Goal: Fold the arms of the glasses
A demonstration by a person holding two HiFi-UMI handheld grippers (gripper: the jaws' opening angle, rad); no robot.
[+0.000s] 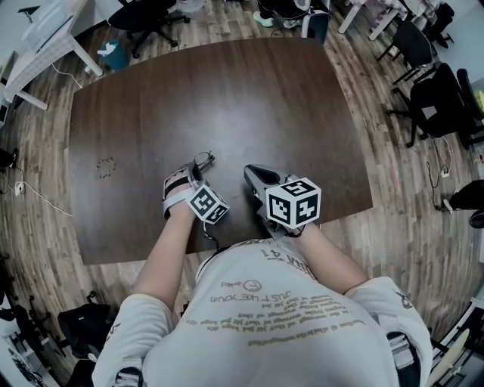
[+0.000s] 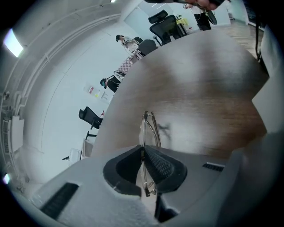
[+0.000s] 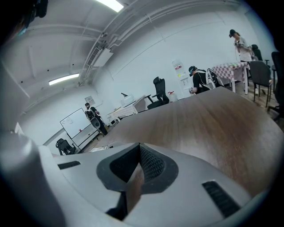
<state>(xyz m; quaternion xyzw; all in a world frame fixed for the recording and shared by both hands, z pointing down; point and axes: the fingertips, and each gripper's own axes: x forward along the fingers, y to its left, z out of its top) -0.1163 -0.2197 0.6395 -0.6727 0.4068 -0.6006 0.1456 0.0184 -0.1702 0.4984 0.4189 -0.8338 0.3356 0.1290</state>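
Head view, item 1: desk, dark brown wood-grain top, matte, rounded corners, on a pale plank floor. Black office chairs stand beyond its far edge.

Item 2: left claw, grey moulded body with black ribbed pads, carrying a black-and-white marker cube. I read it as clamped on the glasses, near the desk's near edge, left of centre.

Item 3: right claw, same build, with a larger-looking marker cube. It sits just beside the left one, apart from the glasses.

Left gripper view: the glasses have a thin clear frame with a fine wire-like outline and are seen edge-on. The ribbed pads pinch the near end. The long axis runs straight out from the claw, away from me and across the desk. A small shadow lies on the wood just beside the far end. I cannot tell whether the arms are folded.

Right gripper view: the right claw is closed tip to tip, with nothing between the pads; only bare wood grain lies ahead.
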